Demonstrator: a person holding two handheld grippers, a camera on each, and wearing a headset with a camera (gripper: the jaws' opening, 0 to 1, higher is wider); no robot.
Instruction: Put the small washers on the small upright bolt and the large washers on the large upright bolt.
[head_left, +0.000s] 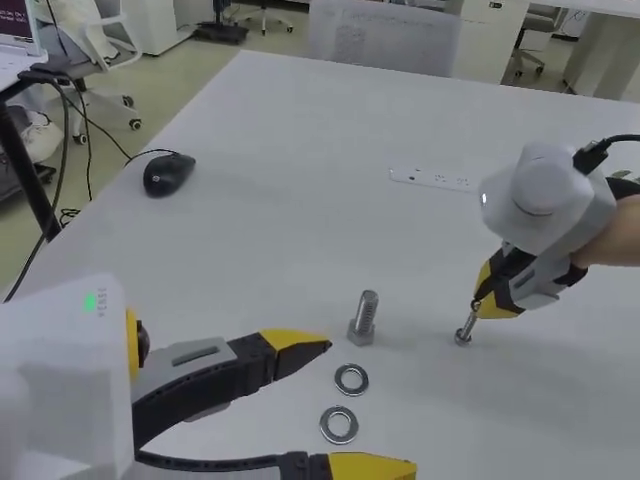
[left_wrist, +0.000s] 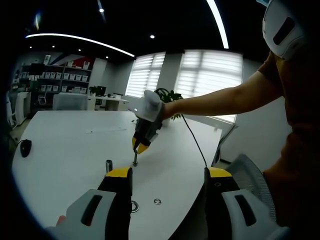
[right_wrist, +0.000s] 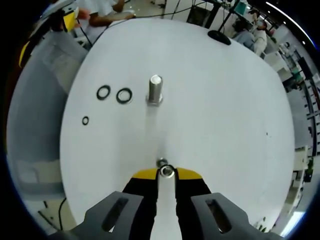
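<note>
The large upright bolt (head_left: 364, 318) (right_wrist: 155, 90) stands mid-table. To its right is the small upright bolt (head_left: 464, 335) (left_wrist: 135, 162). My right gripper (head_left: 481, 306) (right_wrist: 166, 173) points down right over the small bolt, shut on a small washer (right_wrist: 166, 171) at its tips. Two large washers (head_left: 351, 379) (head_left: 339, 424) lie flat in front of the large bolt. Another small washer (right_wrist: 85, 120) lies beyond them in the right gripper view. My left gripper (head_left: 365, 405) (left_wrist: 168, 175) is open near the two large washers, holding nothing.
A black mouse (head_left: 168, 172) lies at the far left of the white table (head_left: 300, 200). A white power strip (head_left: 430, 179) lies at the back right. Office chairs stand beyond the table's far edge.
</note>
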